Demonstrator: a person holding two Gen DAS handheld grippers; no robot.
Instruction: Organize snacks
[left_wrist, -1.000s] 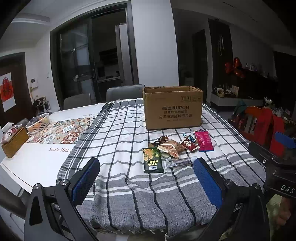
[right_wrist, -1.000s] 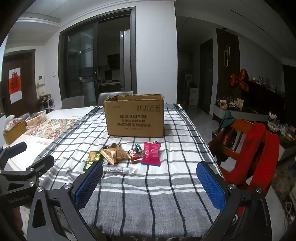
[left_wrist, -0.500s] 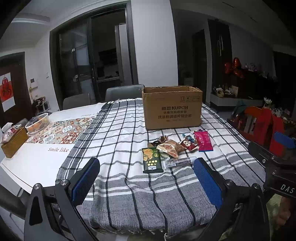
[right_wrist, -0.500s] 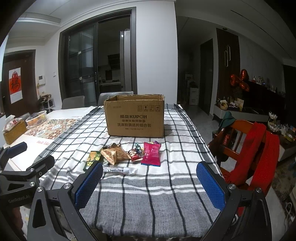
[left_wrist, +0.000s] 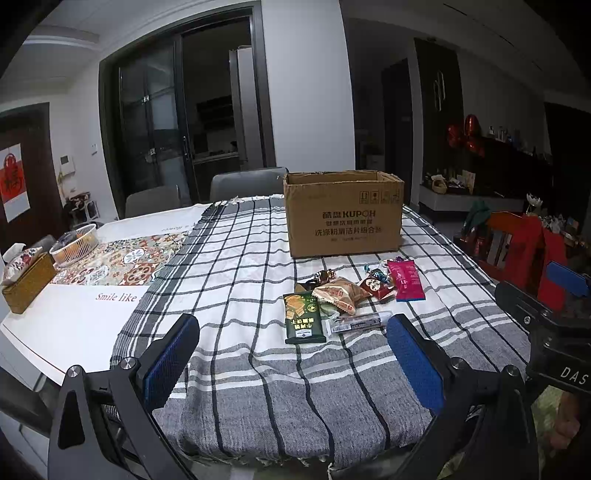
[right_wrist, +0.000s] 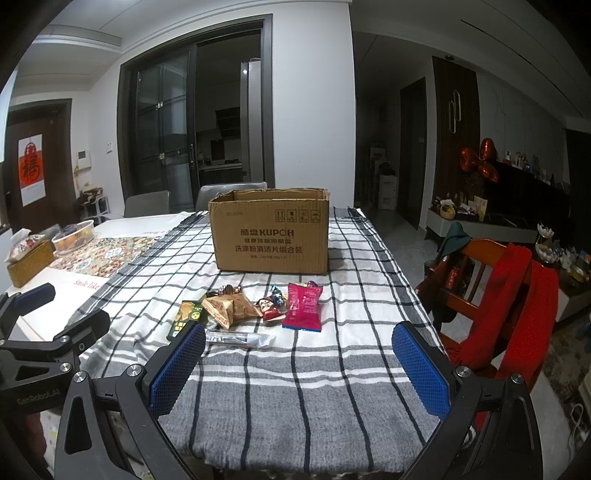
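Left wrist view: both grippers' fingers (left_wrist: 170, 360) (right_wrist: 419, 371) spread wide and empty, near the snack packets (left_wrist: 340, 293) before the far cardboard box (left_wrist: 343, 214).

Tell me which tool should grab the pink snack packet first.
Right, probably. The pink snack packet lies on the pile's right edge, nearly straight ahead of the open right tool; the left tool faces the green packet instead.

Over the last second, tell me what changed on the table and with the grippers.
Nothing visibly changed. The left gripper and right gripper are open and empty short of the snack pile, and the cardboard box and packets lie where they were on the checked cloth.
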